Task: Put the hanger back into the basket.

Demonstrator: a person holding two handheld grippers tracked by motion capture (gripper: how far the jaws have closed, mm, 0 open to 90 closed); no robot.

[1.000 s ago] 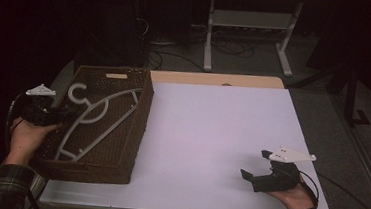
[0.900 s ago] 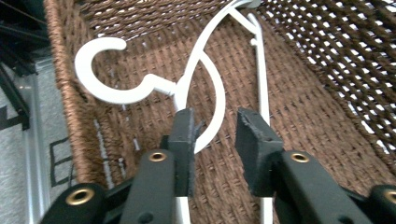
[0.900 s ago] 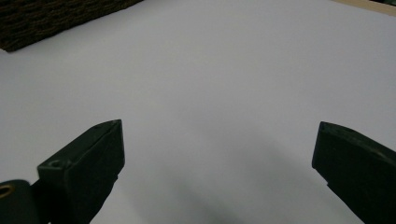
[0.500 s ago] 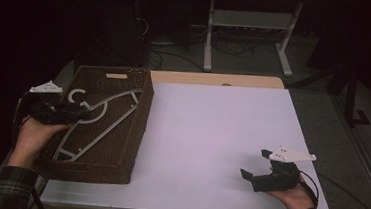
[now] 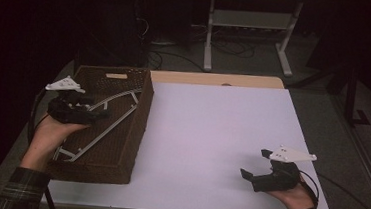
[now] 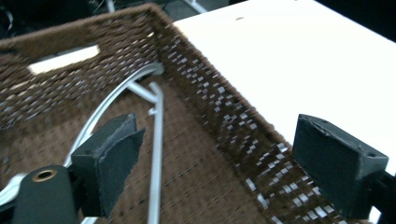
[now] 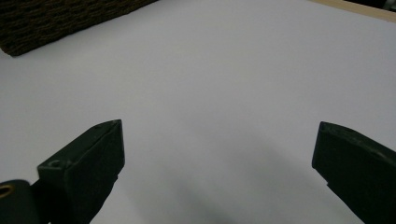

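Step in hand, by my read: release of the hanger into the basket, then withdrawal.

Status: L gripper (image 5: 103,114) hovered over the wicker basket (image 5: 141,112), jaws spread wide w/ nothing between the pads (image 6: 112,154); they had just been opening. The white hanger (image 5: 99,128) lay flat on the basket floor, running diagonally from the far corner toward the near-left corner, its curved end near the far wall. In the left gripper view it sat below the jaws, clear of both pads. R gripper (image 5: 255,166) rested low at the near-right of the white table (image 5: 211,136), jaws released, empty, well apart from the basket.

Procedure, as I judged it:
1. Kept L jaws fully spread during withdrawal so no pad could snag the wire.
2. Lifted straight up before moving sideways; the basket's right wall stood close to one jaw.
3. Confirmed the hanger lay wholly inside the rim, not propped on it.
4. Left R gripper parked.
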